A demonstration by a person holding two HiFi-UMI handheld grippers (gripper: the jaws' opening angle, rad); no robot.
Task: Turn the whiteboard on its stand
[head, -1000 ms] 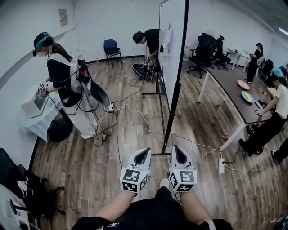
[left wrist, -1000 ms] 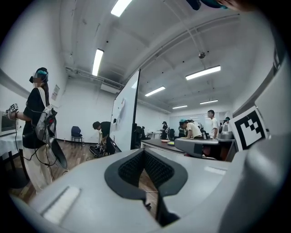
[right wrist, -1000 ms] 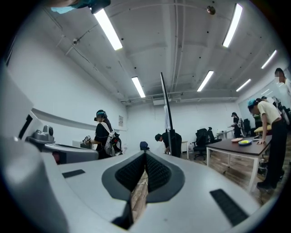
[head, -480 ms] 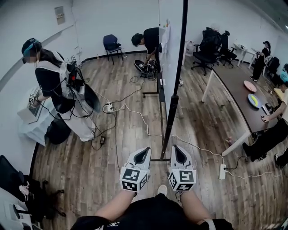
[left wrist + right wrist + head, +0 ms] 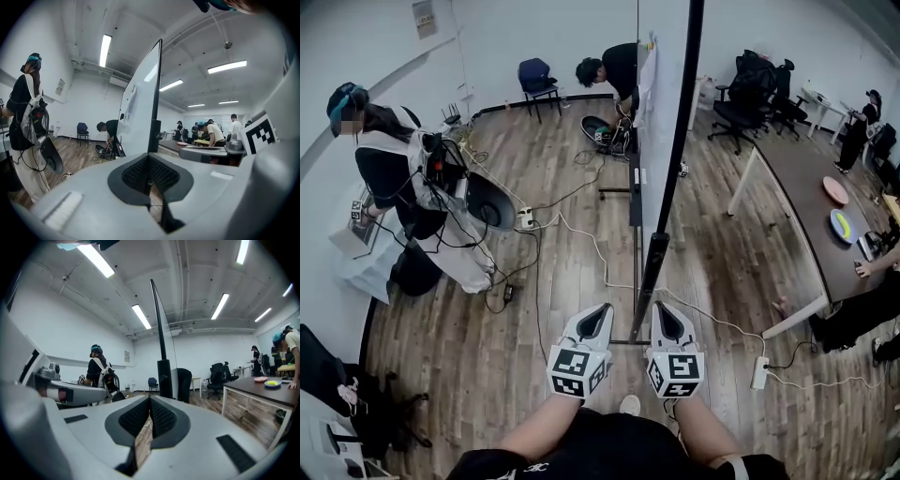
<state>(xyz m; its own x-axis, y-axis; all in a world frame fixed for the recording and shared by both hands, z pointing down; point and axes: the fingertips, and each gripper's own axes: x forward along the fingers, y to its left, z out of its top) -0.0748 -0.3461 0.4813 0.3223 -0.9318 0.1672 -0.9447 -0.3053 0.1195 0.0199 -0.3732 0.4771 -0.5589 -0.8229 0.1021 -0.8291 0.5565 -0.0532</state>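
The whiteboard (image 5: 662, 103) stands edge-on straight ahead, a tall white panel in a black frame on a black post (image 5: 654, 262) with a floor foot. My left gripper (image 5: 597, 319) and right gripper (image 5: 665, 317) are side by side low in the head view, just short of the post, one to each side of it and touching nothing. Both are shut with nothing between the pads. The left gripper view shows the whiteboard (image 5: 139, 110) rising beyond the left gripper (image 5: 150, 176). The right gripper view shows the post (image 5: 162, 357) beyond the right gripper (image 5: 150, 417).
A person wearing gear (image 5: 412, 187) stands at the left. Another person (image 5: 614, 67) bends over behind the board. Cables (image 5: 581, 234) and a power strip (image 5: 758, 372) lie on the wood floor. At the right is a long dark table (image 5: 802, 178), with office chairs (image 5: 759, 84) beyond it.
The view has drawn closer to the whiteboard, whose post now stands higher and nearer in the head view. Both grippers stay shut, side by side.
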